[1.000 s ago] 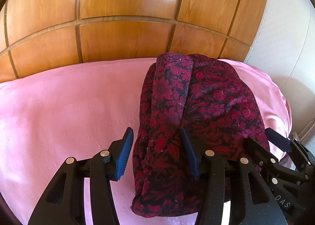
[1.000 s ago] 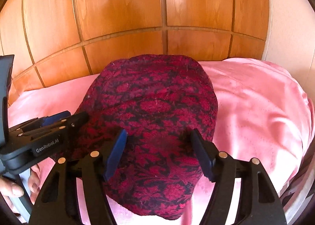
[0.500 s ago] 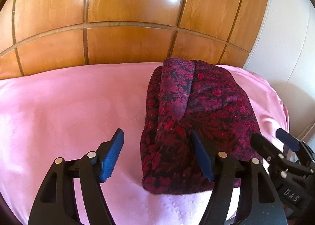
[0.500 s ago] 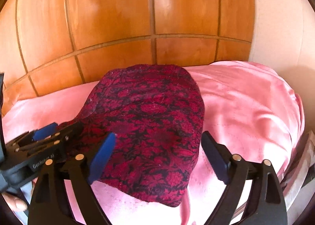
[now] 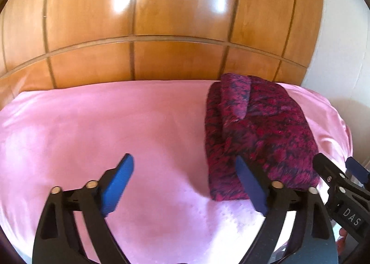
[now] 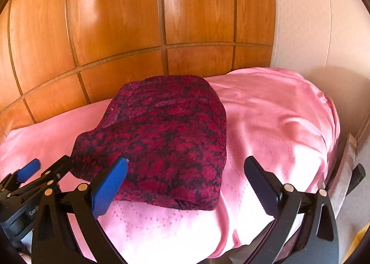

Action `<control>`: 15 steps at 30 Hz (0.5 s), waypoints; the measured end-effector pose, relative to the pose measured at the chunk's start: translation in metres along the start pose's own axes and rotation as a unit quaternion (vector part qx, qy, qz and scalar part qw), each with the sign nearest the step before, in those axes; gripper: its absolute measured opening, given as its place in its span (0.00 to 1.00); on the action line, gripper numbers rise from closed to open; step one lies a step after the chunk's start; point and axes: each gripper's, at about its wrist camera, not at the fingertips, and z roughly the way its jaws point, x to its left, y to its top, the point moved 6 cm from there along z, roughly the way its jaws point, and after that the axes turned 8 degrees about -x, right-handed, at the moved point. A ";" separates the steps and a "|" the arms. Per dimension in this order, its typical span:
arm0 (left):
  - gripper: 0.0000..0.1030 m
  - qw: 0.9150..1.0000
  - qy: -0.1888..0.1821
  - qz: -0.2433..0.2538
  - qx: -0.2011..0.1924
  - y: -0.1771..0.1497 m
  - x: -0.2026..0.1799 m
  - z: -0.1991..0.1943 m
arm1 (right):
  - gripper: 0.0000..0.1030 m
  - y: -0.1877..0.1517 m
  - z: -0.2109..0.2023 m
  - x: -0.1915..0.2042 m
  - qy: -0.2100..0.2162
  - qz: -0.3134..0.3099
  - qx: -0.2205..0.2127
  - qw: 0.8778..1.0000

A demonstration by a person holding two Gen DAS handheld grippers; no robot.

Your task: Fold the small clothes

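The folded dark-red patterned garment (image 6: 161,144) lies on the pink sheet (image 5: 92,125), near the wooden headboard (image 5: 161,21). Left gripper (image 5: 185,185) & right gripper (image 6: 185,185) have just been opening; jaws wide apart, nothing between. Cloth looks soft, light, w/ thick layers; best to pinch all layers at the near edge.

Two close wrist views, angled down, sharing the folded garment (image 5: 259,139).

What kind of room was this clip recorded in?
Most likely a bedroom. A pink bedsheet covers a soft, mattress-like surface, glossy wooden wardrobe-style panels stand right behind it, and a folded dark red patterned garment lies on the sheet.
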 end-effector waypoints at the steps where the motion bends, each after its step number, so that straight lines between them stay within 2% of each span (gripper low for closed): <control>1: 0.90 1.000 0.005 -0.004 -0.003 -0.001 0.003 -0.003 | 0.98 -0.001 0.001 0.002 -0.002 -0.004 0.000 1.000; 7: 0.96 1.000 0.019 0.002 -0.007 -0.003 0.008 -0.009 | 0.98 -0.008 -0.003 0.011 -0.002 -0.013 -0.005 1.000; 15: 0.96 1.000 0.023 0.001 -0.005 -0.005 0.006 -0.014 | 0.98 -0.011 -0.004 0.009 -0.015 -0.009 -0.014 1.000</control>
